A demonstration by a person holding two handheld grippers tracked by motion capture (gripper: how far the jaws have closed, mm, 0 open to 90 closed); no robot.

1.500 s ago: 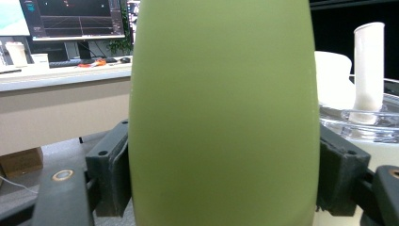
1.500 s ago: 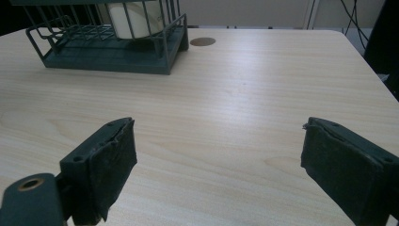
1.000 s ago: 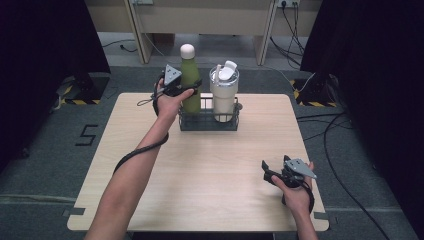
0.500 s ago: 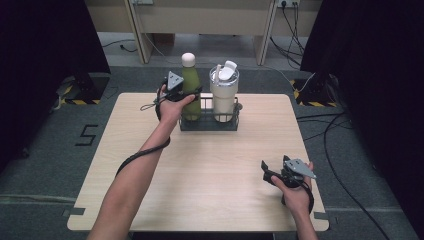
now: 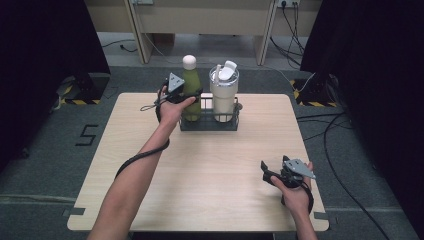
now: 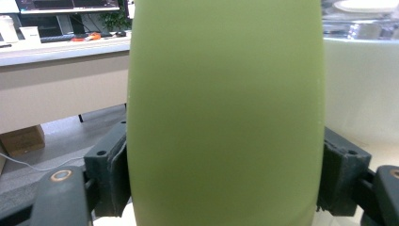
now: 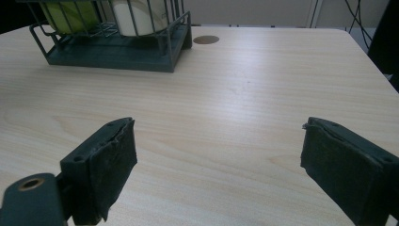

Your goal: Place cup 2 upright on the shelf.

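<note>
A green bottle with a white cap stands in the left half of a dark wire basket at the table's far side. My left gripper is shut on the bottle's body. Its pads lie against both sides of the bottle, and its jaws have just been opening slightly with the bottle still between them. A white tumbler with a lid fills the basket's right half. My right gripper rests open near the table's front right, nothing between its fingers.
In the right gripper view the basket sits ahead at the upper left, holding the green bottle and the tumbler. Bare wooden tabletop lies between the basket and my right hand. Cables run over the floor at the right.
The green bottle and my left gripper have sunk a little, bringing the bottle lower in the basket. The right hand has stayed put.
</note>
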